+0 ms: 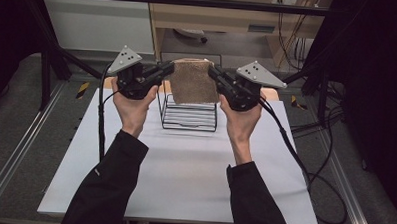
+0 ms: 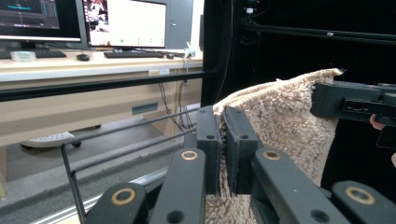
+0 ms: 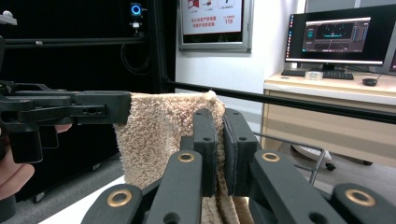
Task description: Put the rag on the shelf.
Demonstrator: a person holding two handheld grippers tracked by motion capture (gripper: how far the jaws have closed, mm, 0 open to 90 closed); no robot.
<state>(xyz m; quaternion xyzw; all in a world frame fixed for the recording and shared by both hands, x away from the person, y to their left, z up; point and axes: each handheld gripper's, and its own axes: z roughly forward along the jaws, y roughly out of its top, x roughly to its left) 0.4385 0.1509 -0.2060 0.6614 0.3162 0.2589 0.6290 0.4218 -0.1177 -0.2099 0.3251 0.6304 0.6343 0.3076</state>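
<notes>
Both forearms in dark sleeves enter from bottom of high view, angled up and slightly inward. Left hand [image 1: 132, 107] grips left gripper [image 1: 169, 69] from below, jaws pointing right toward centre. Right hand [image 1: 242, 121] grips right gripper [image 1: 213, 72], jaws pointing left. Grippers level, facing each other, raised above table, apart. Both jaw pairs clamped nearly together on opposite upper corners of towel [image 1: 193, 81]. Cables trail down from each gripper.

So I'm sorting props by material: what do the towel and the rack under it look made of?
Towel: beige terry or fleece, likely cotton or microfibre, from its fuzzy matte pile. Rack: thin black wire, probably coated metal, from its slim straight rods.
</notes>
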